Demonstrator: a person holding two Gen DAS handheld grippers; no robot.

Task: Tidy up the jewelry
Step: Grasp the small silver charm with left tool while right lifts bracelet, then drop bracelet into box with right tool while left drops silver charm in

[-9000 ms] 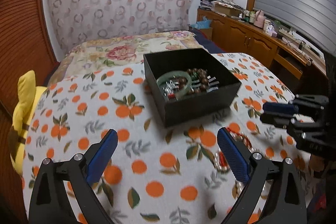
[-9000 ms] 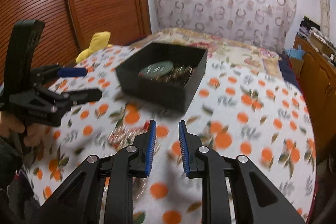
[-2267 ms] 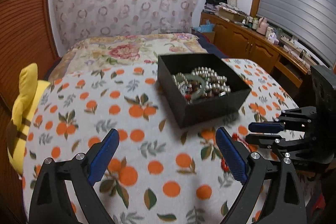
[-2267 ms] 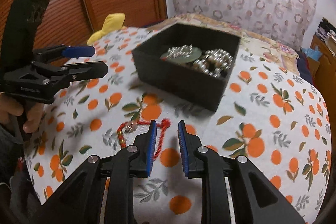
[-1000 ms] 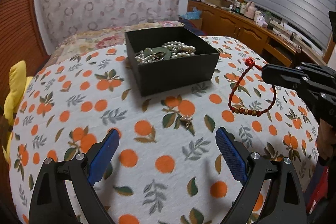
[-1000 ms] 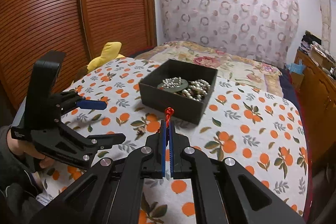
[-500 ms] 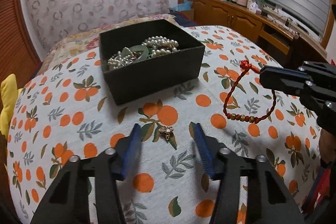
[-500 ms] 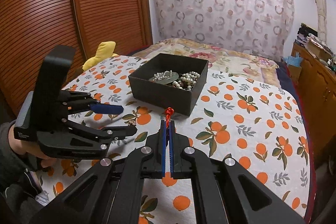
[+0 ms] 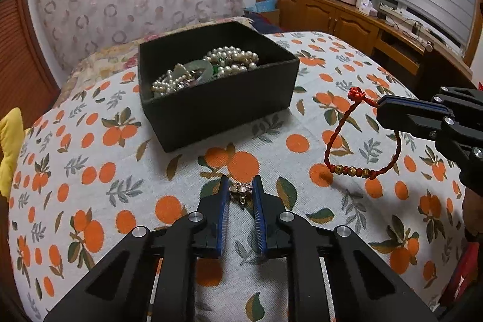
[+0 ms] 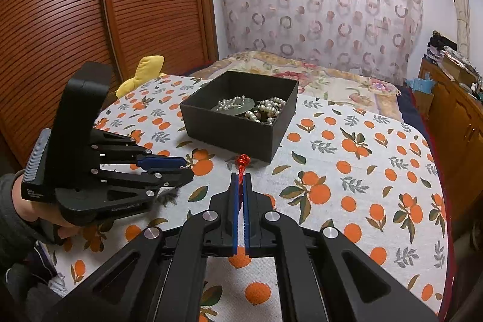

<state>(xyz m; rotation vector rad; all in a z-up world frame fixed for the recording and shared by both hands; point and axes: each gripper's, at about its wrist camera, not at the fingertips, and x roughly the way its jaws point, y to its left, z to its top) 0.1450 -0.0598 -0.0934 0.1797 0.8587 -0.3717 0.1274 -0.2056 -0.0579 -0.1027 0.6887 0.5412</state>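
Now — right gripper [image 10: 240, 186] pinches red bracelet [image 9: 356, 141] | brooch [image 9: 240, 190] contact unclear — left gripper [image 9: 240, 195]

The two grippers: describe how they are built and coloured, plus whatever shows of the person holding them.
Both the left gripper and the right gripper are matte black linkage frames with silver pivot screws. Their fingers carry ribbed blue pads. In the right wrist view the left one has a tall black block on top, a grey ribbed edge and small white lettering. A dark sleeve covers the wrist. No cables show.

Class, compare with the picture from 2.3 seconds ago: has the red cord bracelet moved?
Yes. The red cord bracelet has gone up off the tablecloth: it now hangs from the right gripper, right of the black box.
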